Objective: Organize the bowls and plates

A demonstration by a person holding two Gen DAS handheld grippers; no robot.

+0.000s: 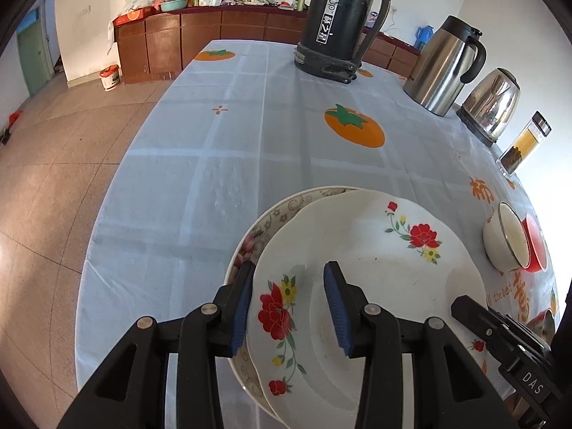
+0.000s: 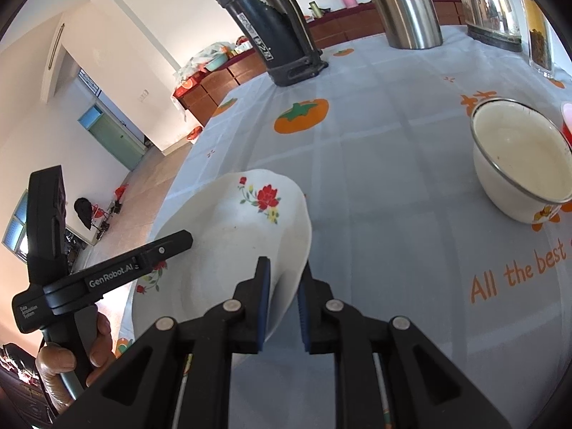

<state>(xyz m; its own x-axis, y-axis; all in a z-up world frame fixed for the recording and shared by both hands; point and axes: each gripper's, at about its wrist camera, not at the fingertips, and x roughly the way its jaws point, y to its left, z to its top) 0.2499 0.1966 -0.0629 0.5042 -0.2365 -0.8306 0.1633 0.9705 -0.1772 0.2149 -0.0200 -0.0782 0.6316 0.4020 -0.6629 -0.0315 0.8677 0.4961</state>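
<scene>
We hold the flowered plate (image 1: 375, 250) over a patterned plate (image 1: 264, 225) on the counter (image 1: 214, 178) — right gripper (image 2: 284, 304) pinching its rim, left gripper (image 1: 289, 304) part-open astride the opposite edge, contact unclear. Stiff, glazed, breakable — grip rims.

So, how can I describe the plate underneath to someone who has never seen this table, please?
On the persimmon-print tablecloth, at the near edge in front of the black thermos, two plates lie stacked. The one you want is the lower plate, showing only as a crescent on the left. Its rim has grey scrollwork and dark pinkish flowers, while the white plate on top has bright red and yellow flowers.
</scene>
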